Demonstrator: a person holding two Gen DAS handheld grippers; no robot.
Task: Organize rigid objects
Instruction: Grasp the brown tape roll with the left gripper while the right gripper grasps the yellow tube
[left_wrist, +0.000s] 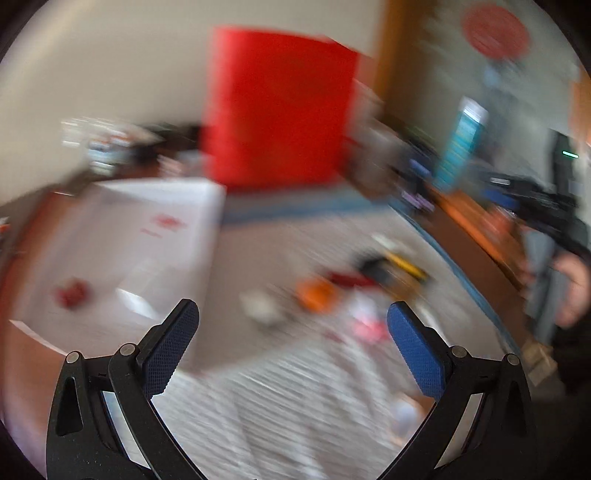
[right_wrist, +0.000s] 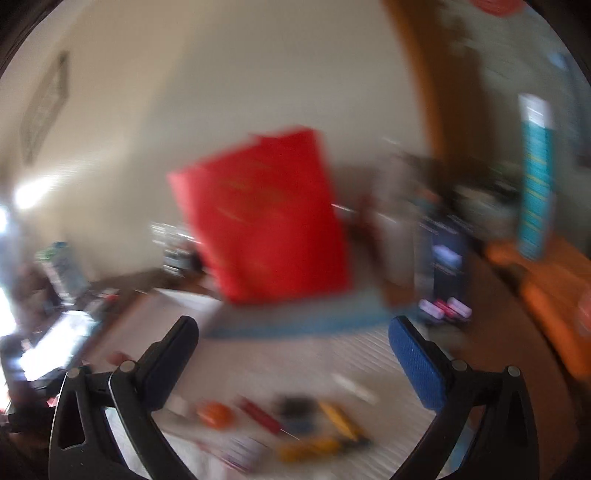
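Note:
Both views are motion-blurred. Several small rigid objects lie on a pale striped mat (left_wrist: 280, 398): an orange round object (left_wrist: 317, 293), a white object (left_wrist: 260, 304), a red tool (left_wrist: 347, 278), a yellow-and-black tool (left_wrist: 402, 264). In the right wrist view they lie low in the frame: the orange object (right_wrist: 214, 413), a red-handled screwdriver (right_wrist: 260, 411), a yellow tool (right_wrist: 340, 417). My left gripper (left_wrist: 291, 314) is open and empty, above the mat near them. My right gripper (right_wrist: 291, 328) is open and empty, above and behind them.
A white box (left_wrist: 122, 251) with a red item inside stands left of the mat. A red bag (left_wrist: 280, 107) stands at the back, also in the right wrist view (right_wrist: 266, 218). A wooden desk edge (left_wrist: 476, 236) with clutter and a teal box (right_wrist: 535, 177) lie right.

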